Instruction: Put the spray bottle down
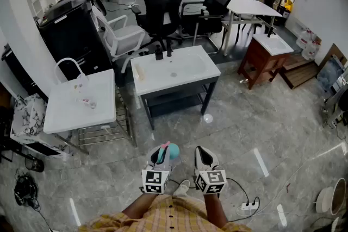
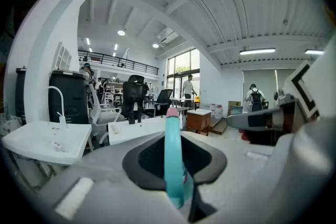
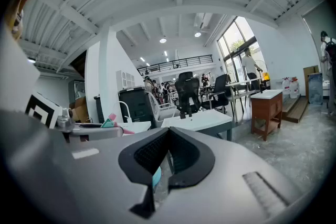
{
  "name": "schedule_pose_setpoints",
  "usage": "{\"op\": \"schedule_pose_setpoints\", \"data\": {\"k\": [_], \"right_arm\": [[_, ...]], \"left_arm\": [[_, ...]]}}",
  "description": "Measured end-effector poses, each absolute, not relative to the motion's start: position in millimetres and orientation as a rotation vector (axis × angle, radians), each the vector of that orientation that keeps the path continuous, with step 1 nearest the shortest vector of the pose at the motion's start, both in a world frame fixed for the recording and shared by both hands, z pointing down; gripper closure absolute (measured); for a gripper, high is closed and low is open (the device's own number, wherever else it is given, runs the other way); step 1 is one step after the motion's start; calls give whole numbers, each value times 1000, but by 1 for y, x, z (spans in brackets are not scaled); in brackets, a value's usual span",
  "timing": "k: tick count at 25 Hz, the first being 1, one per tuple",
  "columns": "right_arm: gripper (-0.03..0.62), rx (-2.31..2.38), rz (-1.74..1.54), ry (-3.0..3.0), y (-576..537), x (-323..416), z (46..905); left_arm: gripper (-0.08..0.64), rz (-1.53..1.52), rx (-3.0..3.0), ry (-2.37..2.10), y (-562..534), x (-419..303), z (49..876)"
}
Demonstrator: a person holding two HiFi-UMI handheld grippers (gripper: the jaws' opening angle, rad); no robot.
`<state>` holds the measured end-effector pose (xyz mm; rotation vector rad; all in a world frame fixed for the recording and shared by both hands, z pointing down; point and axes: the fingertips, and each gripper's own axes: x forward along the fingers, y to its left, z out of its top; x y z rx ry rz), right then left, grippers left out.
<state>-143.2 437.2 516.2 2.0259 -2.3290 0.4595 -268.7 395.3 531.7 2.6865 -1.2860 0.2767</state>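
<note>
**Ben:** Where is the spray bottle?

**Mia:** The spray bottle (image 1: 168, 151) is blue with a pink tip. It is up in the air, near the person, over the grey floor (image 1: 244, 127). It does not touch any table.

**Ben:** What holds it?

**Mia:** The left gripper (image 1: 162, 156) does. In the left gripper view its two jaws squeeze the spray bottle (image 2: 173, 160) from both sides. The pink tip sticks up above the black pads.

**Ben:** And the other claw?

**Mia:** The right gripper (image 1: 205, 156) is just beside the left one, on the right. In the right gripper view its jaws (image 3: 160, 165) are pushed close together, with only a thin slit between them. A small blue bit (image 3: 156, 177) shows low in the slit. I cannot tell what it is.

**Ben:** What is farther off?

**Mia:** A white sink table (image 1: 187, 74) stands in the middle, well apart from the grippers. It has black taps (image 1: 163, 51) at its far edge. A second white sink (image 1: 103, 111) is to the left of it. A brown cabinet (image 1: 261, 65) is far on the right. Black chairs (image 1: 163, 5) stand behind the middle sink.
</note>
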Motion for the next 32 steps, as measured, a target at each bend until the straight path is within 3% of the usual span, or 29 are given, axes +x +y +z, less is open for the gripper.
{"op": "schedule_pose_setpoints", "data": {"k": [32], "right_arm": [[594, 2040, 484, -2436, 353, -58, 527]], "left_arm": [[500, 336, 2725, -1319, 324, -180, 542]]}}
